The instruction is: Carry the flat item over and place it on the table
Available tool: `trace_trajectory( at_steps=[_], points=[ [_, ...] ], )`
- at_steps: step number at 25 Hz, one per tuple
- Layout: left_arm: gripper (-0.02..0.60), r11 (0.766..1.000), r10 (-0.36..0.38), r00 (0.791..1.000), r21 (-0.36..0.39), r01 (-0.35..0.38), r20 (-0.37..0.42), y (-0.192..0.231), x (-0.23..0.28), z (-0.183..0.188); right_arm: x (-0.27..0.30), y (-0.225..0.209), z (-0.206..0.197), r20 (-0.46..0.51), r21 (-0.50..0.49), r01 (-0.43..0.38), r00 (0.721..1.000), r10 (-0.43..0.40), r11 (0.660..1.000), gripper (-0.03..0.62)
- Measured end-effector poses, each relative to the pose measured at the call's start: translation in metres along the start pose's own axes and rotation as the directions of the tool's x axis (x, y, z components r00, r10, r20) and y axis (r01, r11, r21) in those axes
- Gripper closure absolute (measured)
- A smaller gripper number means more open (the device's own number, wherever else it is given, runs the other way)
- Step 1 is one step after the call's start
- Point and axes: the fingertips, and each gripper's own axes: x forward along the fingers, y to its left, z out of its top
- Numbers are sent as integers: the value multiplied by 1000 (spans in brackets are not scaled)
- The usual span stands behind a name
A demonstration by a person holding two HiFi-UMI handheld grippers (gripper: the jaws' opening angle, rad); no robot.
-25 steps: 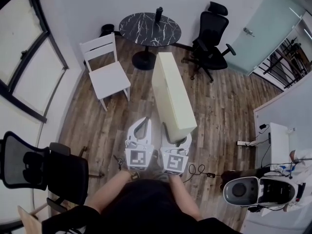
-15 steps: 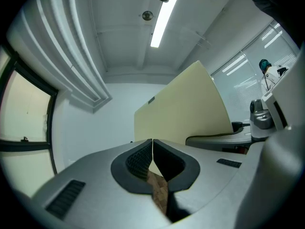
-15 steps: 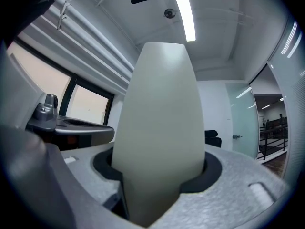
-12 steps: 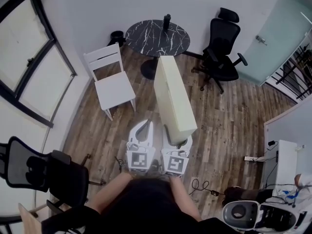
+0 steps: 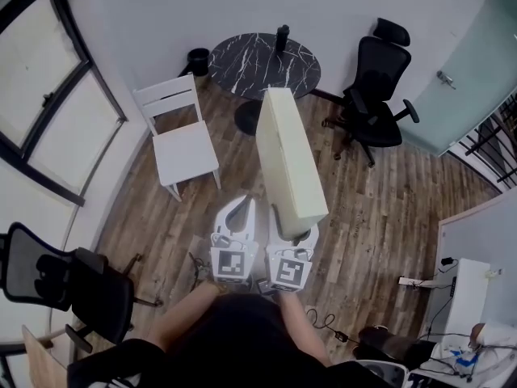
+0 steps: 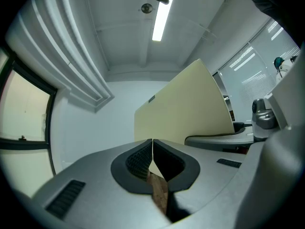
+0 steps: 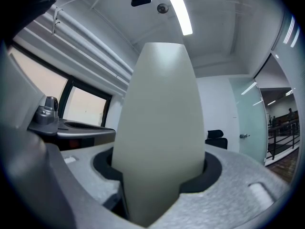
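Right tongs (image 5: 292, 233) clenched on the cream flat panel's (image 5: 289, 156) near end; we hold it on edge above the floor (image 5: 380, 200), pointing 12 o'clock at the marble counter (image 5: 246, 61). Left tongs (image 5: 242, 205) clenched empty, panel's 9 o'clock. Black bin (image 5: 199, 58) at counter's 9 o'clock, contents unseen.

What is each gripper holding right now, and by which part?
The right gripper grips the cream flat panel by its near end, jaws on both faces. The left gripper is shut, holding nothing.
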Motion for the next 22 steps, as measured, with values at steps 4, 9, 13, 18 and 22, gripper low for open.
trace_trajectory(
  at_steps=[4,9,13,18,22],
  points=[
    [580,999,24,1000,-38,-24,7,7,27,-3,25,-10,-7,-6,21,-6,1000,6,1000,304],
    [580,1000,15,1000,-25,-14,10,23,57,-14,59,-13,-22,-31,12,-4,1000,5,1000,304],
    [580,1000,-10,1000,-6,10,29,44,85,-24,97,-8,-27,-33,1,-3,999,3,1000,306],
    [578,998,-25,999,-55,26,26,85,131,-33,157,-2,-25,-61,-31,6,998,-8,1000,306],
    [580,998,-35,999,-48,36,35,124,162,-29,204,5,-18,-57,-35,20,998,-22,999,306]
  ],
)
